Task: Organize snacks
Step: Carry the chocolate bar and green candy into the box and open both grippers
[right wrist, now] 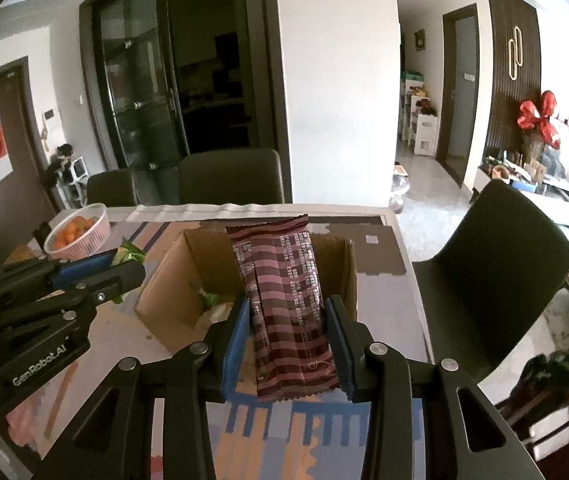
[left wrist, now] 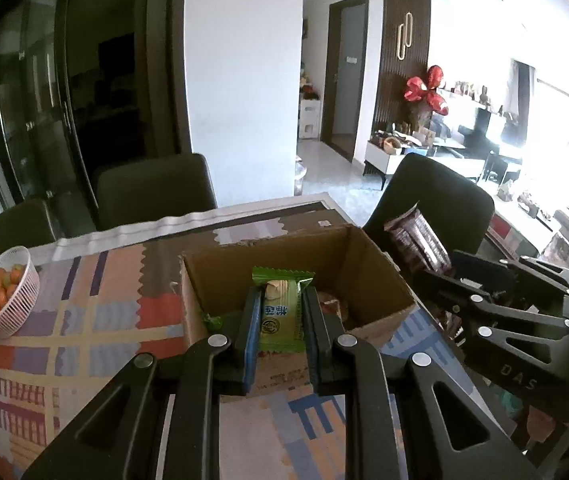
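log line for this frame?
left gripper: shut on green snack pack | right gripper: shut on striped wrapper | cardboard box: open

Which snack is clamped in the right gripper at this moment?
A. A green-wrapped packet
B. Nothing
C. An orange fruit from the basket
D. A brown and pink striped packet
D: the right gripper has its blue pads pressed on both sides of the brown and pink striped packet, held over the cardboard box.
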